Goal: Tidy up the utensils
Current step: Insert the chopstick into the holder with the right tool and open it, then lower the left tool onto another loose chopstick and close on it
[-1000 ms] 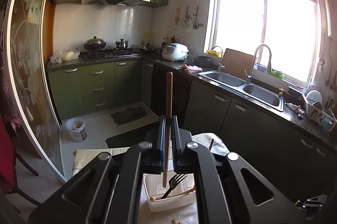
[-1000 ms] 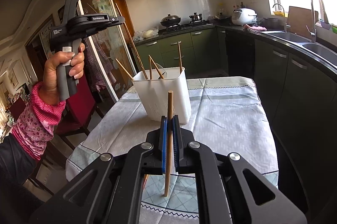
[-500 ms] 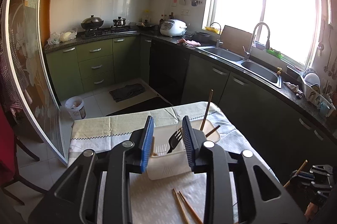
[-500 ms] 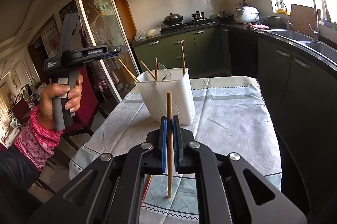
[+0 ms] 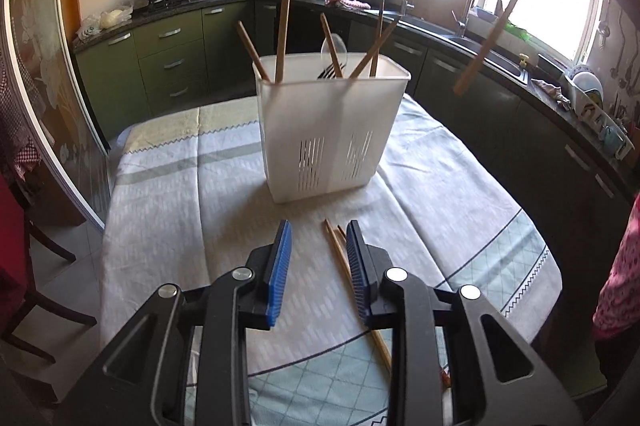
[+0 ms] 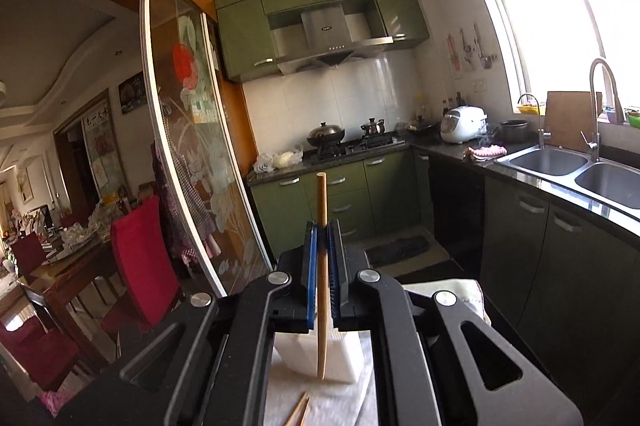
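The left gripper [image 5: 318, 258] has let go of the chopstick it held upright a sec ago; that stick is now in the white holder [image 5: 328, 130] w/ the others, so one more utensil is sorted. It has since dropped toward the table [image 5: 160, 186], and its jaws stand apart w/ nothing pinched, straddling the loose chopsticks [image 5: 340, 258] on the cloth just in front of the holder, probably the next pickup. Those lie flat, long axis running from near the holder's base back toward the camera and under the right-hand finger; looks like two or three, but the finger hides part of them, so the count is unsure. The right gripper [image 6: 323, 266] has lifted: earlier it looked across the table at the holder, now it looks over the kitchen counters w/ the holder [image 6: 340, 358] low beneath it. It's clenched on a single chopstick [image 6: 321, 266], long axis near vertical, top end up past the fingertips, lower end hanging over the holder's top. From the left view the same stick [image 5: 496, 22] shows high at right, slanted, well above the holder. So it's likely next to go in.
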`<action>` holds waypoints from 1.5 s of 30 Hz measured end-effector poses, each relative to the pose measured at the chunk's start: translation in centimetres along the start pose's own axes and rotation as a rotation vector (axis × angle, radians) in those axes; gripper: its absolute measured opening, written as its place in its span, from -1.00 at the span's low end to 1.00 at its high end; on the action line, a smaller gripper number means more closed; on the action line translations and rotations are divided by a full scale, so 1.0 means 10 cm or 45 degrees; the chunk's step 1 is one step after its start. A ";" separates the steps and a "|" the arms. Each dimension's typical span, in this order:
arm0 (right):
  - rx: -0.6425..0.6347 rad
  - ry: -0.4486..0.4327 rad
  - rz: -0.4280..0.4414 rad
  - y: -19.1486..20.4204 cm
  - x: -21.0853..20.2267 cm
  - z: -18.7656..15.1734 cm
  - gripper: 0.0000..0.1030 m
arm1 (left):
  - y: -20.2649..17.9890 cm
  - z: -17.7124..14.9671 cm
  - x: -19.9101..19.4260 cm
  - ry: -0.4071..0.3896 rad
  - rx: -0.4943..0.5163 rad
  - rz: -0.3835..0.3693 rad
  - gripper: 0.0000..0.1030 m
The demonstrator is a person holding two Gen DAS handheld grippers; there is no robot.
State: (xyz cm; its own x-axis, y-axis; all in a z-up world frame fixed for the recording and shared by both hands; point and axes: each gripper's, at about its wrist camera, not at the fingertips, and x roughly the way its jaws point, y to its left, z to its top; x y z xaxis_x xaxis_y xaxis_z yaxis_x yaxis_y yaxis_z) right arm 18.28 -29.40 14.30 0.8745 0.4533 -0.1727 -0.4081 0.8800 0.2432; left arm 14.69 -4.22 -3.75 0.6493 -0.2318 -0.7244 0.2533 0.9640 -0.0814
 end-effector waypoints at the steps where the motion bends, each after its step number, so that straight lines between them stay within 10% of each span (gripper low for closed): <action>1: -0.005 -0.011 -0.018 0.01 0.11 0.05 -0.88 | 0.01 -0.04 0.04 0.024 -0.008 0.000 -0.48; 17: -0.034 0.285 -0.053 -0.09 1.37 -0.44 -0.85 | 0.02 -0.11 0.55 0.296 -0.053 0.010 -0.48; 45: 0.115 0.318 -0.022 -0.72 -0.16 -1.19 -0.58 | -0.31 -0.01 1.40 0.544 -0.094 0.029 -0.48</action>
State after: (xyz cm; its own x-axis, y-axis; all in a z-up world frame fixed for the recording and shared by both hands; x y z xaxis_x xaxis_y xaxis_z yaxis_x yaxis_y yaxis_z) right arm 16.76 -34.80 1.50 0.7846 0.4692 -0.4054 -0.3589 0.8767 0.3201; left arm 22.93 -10.49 -13.70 0.2952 -0.1502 -0.9436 0.1800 0.9786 -0.0994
